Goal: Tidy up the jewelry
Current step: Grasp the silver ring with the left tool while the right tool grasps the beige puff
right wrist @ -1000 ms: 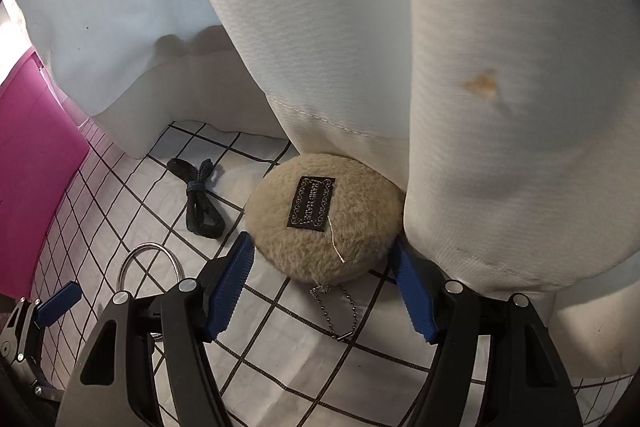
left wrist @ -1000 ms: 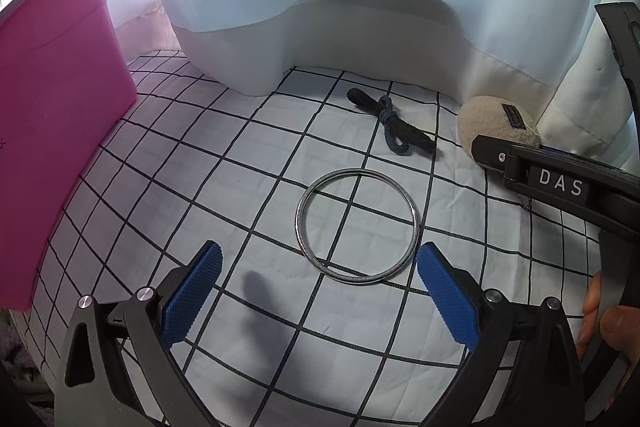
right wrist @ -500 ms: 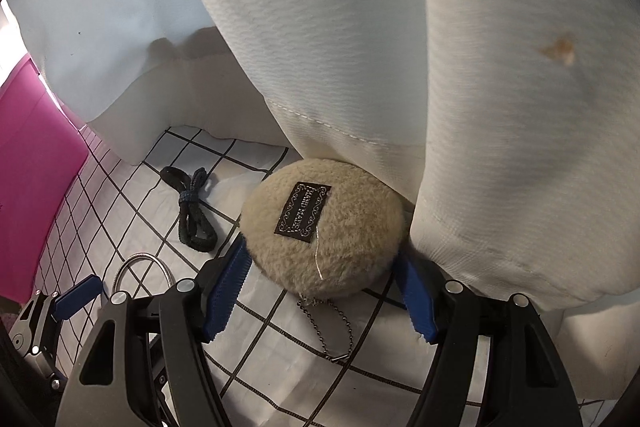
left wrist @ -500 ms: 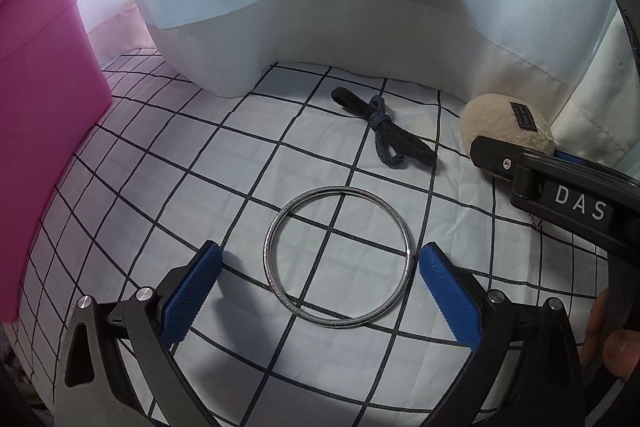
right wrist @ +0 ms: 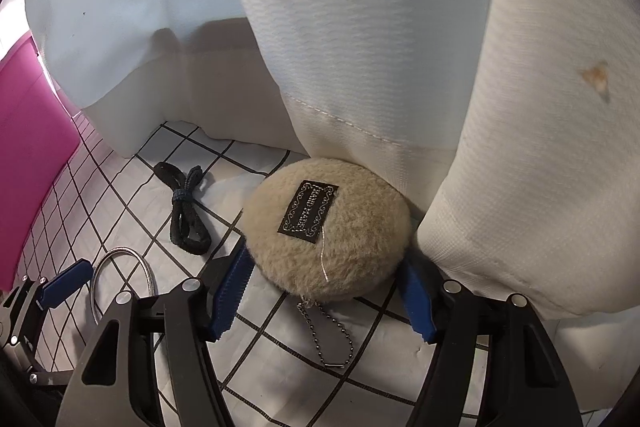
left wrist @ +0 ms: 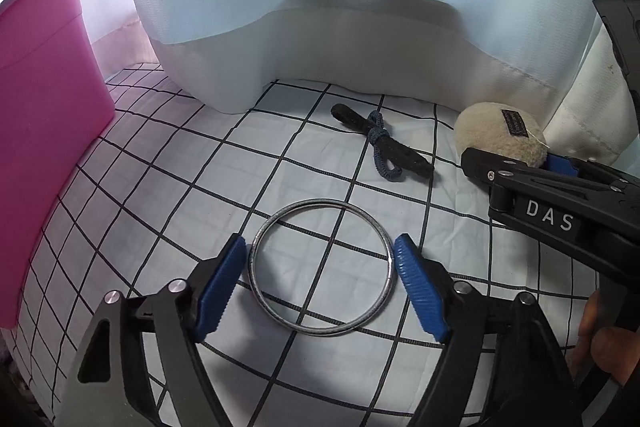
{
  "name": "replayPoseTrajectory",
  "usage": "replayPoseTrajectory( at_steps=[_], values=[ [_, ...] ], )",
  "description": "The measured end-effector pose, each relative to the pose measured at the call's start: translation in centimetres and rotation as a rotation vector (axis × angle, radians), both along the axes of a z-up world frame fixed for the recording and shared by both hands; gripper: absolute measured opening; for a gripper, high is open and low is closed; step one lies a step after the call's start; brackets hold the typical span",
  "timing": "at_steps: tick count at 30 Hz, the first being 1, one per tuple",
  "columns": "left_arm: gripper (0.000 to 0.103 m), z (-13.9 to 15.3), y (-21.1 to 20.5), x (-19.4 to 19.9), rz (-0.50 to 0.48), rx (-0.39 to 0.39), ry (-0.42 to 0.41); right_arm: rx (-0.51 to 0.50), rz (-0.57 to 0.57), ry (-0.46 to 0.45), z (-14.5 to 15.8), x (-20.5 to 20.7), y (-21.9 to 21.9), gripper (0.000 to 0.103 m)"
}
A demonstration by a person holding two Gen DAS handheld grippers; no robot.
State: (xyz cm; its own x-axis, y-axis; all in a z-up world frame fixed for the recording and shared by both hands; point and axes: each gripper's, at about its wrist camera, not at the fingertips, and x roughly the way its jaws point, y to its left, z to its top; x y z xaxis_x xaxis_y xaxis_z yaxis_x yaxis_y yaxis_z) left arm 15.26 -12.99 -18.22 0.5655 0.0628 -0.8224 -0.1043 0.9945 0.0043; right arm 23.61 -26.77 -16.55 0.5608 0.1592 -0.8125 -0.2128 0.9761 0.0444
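1. Left gripper [left wrist: 320, 275]: blue ribbed pads sit on either side of the thin silver metal bangle [left wrist: 321, 267], right at its rim. Whether they press on it cannot be told; the bangle lies flat on the white cloth with a black grid [left wrist: 192, 195].
2. Right gripper [right wrist: 324, 297]: blue pads flank the round beige plush pouch with a black woven label [right wrist: 326, 227]. The left pad touches the fur; contact on the right side is hidden by the plush. A firm clamp cannot be confirmed.
3. A small silver ball chain [right wrist: 326, 333] hangs from the pouch's near edge and lies on the cloth between the right gripper's fingers.
4. The pouch rests against the hanging white curtain fabric [right wrist: 360, 47].
5. A dark knotted cord [left wrist: 380, 147] lies on the cloth beyond the bangle, left of the pouch, apart from both.
6. A pink plastic bin [left wrist: 44, 107] stands at the far left edge of the cloth.
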Motion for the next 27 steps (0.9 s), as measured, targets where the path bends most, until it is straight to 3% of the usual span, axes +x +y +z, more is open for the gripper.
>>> replayPoseTrajectory(
  at_steps=[14, 27],
  values=[
    [0.072, 1.5, 2.2, -2.3, 0.047, -0.024, 0.0, 0.055, 0.063, -0.022, 1.2, -3.2, 0.8, 0.061],
    [0.072, 6.9, 5.9, -7.7, 0.158, -0.039, -0.061, 0.094, 0.181, -0.044, 5.1, -9.4, 1.7, 0.061]
  ],
)
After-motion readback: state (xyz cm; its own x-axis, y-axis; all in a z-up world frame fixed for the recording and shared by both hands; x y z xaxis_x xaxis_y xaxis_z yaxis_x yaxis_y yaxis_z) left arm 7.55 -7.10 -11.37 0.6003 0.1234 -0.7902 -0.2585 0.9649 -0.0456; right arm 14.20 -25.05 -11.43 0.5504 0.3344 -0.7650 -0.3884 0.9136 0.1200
